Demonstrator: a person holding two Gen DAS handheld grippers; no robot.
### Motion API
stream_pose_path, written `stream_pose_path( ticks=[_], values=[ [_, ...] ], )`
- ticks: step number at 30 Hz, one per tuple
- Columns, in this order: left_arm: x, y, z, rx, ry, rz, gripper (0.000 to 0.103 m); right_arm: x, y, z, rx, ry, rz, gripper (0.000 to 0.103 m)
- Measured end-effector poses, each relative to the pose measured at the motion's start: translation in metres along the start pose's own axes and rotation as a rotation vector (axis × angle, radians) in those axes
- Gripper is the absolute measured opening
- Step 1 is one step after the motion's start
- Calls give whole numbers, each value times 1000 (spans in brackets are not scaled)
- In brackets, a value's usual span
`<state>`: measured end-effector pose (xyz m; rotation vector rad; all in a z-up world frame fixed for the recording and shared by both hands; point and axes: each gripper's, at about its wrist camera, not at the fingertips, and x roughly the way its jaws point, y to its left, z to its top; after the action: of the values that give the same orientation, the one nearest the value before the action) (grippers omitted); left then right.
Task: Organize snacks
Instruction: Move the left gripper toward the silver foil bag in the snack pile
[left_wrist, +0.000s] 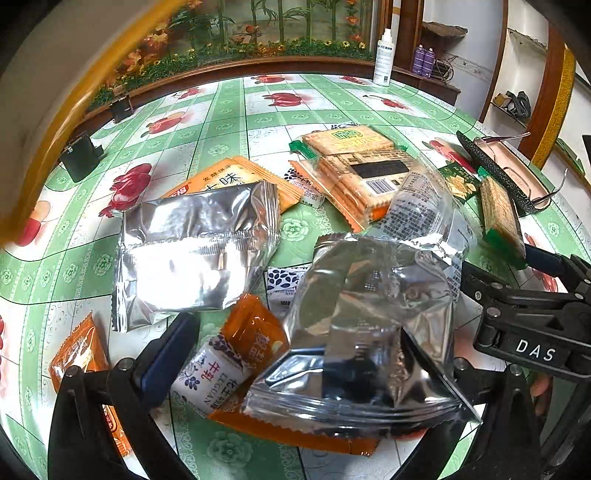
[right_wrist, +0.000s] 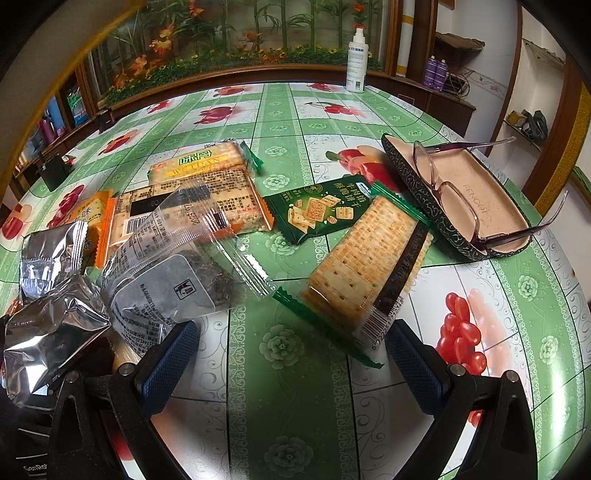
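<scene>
Snack packs lie scattered on the green floral tablecloth (left_wrist: 229, 122). In the left wrist view a silver foil pack (left_wrist: 192, 251) lies ahead. A crumpled silver and clear pack (left_wrist: 369, 325) lies between my left gripper's (left_wrist: 325, 354) open fingers, over orange packs (left_wrist: 255, 332). Cracker packs (left_wrist: 354, 170) lie farther back. My right gripper (right_wrist: 291, 354) is open, its fingers either side of the near end of a green-edged cracker pack (right_wrist: 365, 258). A dark green pack (right_wrist: 314, 210) and a clear wrapper (right_wrist: 177, 266) lie beyond. The right gripper also shows in the left wrist view (left_wrist: 524, 314).
An open glasses case with purple glasses (right_wrist: 458, 199) lies at the right. A white spray bottle (right_wrist: 356, 59) stands at the table's far edge. Two small black objects (left_wrist: 79, 157) sit at the far left. The table edge curves close on the right.
</scene>
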<state>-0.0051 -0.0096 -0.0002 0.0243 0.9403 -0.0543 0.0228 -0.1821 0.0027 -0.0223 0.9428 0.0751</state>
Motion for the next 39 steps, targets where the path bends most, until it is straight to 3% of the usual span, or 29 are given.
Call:
stream_pose_path(
  ticks=[39],
  values=[
    [3, -3, 4, 0, 1, 0, 103, 0, -1, 0, 4, 1, -2, 102]
  ],
)
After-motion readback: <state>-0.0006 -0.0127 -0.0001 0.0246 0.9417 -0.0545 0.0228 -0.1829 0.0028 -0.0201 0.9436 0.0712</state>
